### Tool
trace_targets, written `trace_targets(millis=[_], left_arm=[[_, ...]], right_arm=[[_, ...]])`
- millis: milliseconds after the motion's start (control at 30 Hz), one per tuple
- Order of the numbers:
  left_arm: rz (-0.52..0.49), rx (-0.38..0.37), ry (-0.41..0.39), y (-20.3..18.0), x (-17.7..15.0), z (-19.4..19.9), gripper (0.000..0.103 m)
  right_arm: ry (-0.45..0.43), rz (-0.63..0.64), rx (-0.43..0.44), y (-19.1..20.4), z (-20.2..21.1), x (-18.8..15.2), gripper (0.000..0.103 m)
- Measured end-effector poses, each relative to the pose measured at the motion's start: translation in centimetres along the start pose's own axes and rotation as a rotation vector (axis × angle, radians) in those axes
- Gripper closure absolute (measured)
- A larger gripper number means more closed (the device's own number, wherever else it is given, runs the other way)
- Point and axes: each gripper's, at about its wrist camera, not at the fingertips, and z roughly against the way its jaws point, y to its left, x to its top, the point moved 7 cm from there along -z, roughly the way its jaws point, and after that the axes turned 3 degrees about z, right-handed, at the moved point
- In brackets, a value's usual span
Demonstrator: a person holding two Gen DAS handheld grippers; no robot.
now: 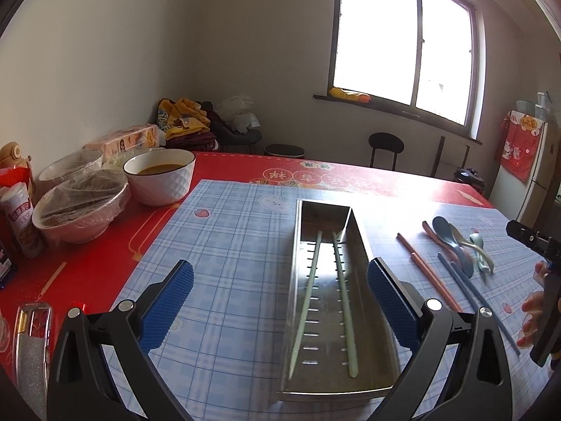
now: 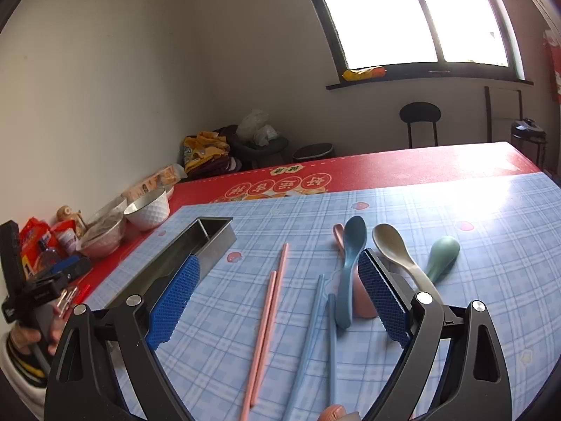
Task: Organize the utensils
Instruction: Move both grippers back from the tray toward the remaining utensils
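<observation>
Green sticks (image 1: 320, 301) lie in the metal tray (image 1: 292, 280); both claws, left (image 1: 280, 301) and right (image 2: 280, 294), are wide apart and empty; next, grab the pink sticks (image 2: 268, 319) beside the tray

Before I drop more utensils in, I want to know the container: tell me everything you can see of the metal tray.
The metal tray is a long, narrow, open-topped box of shiny steel with upright walls and rows of slots in its floor. It rests flat on the blue checked mat, running lengthwise away from the left gripper. Two pale green chopsticks lie inside along its length. No gripper touches it.
</observation>
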Motion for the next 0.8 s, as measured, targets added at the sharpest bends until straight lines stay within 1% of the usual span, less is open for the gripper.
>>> trace_targets(millis=[67, 133, 200, 233, 267, 300, 333, 367, 433, 467, 500, 533, 633, 700, 767, 800], left_arm=[[-0.011, -0.023, -0.012, -2.4, 0.8, 0.6, 0.006], [-0.018, -0.053, 0.002, -5.0, 1.0, 0.6, 0.006], [-0.026, -0.085, 0.028, -7.6, 0.7, 0.2, 0.007], [-0.036, -0.094, 0.042, -8.9, 0.3, -0.1, 0.009], [-0.051, -0.099, 0.056, -10.2, -0.2, -0.5, 0.013], [-0.067, -0.100, 0.074, -11.3, -0.7, -1.1, 0.024], [-0.079, -0.100, 0.099, -12.4, -1.3, -1.7, 0.030], [-0.084, -0.107, 0.124, -13.3, -1.9, -2.3, 0.033], [-0.085, -0.122, 0.176, -14.8, -3.1, -3.8, 0.049], [-0.085, -0.124, 0.205, -15.5, -3.7, -4.5, 0.053], [-0.081, -0.130, 0.235, -16.1, -4.3, -5.2, 0.062], [-0.076, -0.136, 0.265, -16.6, -4.8, -6.0, 0.068], [-0.066, -0.136, 0.324, -17.6, -6.1, -7.9, 0.075], [-0.072, -0.129, 0.345, -18.2, -6.7, -8.8, 0.075], [-0.082, -0.124, 0.360, -18.7, -7.1, -9.5, 0.077], [-0.087, -0.122, 0.365, -19.0, -7.2, -9.8, 0.077]], right_arm=[[0.000, -0.001, 0.009, -1.0, 0.3, 0.2, 0.015], [0.016, 0.012, 0.020, -1.7, 0.4, 0.2, 0.015], [0.021, 0.039, -0.033, -2.6, 0.3, 0.2, 0.015], [0.030, 0.054, -0.054, -2.9, 0.0, 0.2, 0.014], [0.036, 0.066, -0.073, -3.3, -0.2, 0.2, 0.014], [0.038, 0.075, -0.089, -3.6, -0.4, 0.2, 0.014], [0.037, 0.080, -0.099, -3.9, -0.6, 0.2, 0.014], [0.036, 0.080, -0.105, -4.1, -0.8, 0.2, 0.014], [0.031, 0.068, -0.091, -4.6, -1.2, 0.1, 0.014], [0.030, 0.058, -0.084, -4.8, -1.3, 0.0, 0.014], [0.029, 0.051, -0.074, -5.0, -1.3, -0.2, 0.014], [0.032, 0.045, -0.067, -5.2, -1.2, -0.3, 0.014], [0.023, 0.020, -0.052, -5.9, -0.7, -0.3, 0.014], [0.023, -0.013, -0.051, -6.6, -0.3, -0.4, 0.014], [0.047, -0.046, -0.074, -7.5, -0.4, -0.7, 0.014], [0.063, -0.057, -0.100, -8.1, -0.5, -1.0, 0.014]])
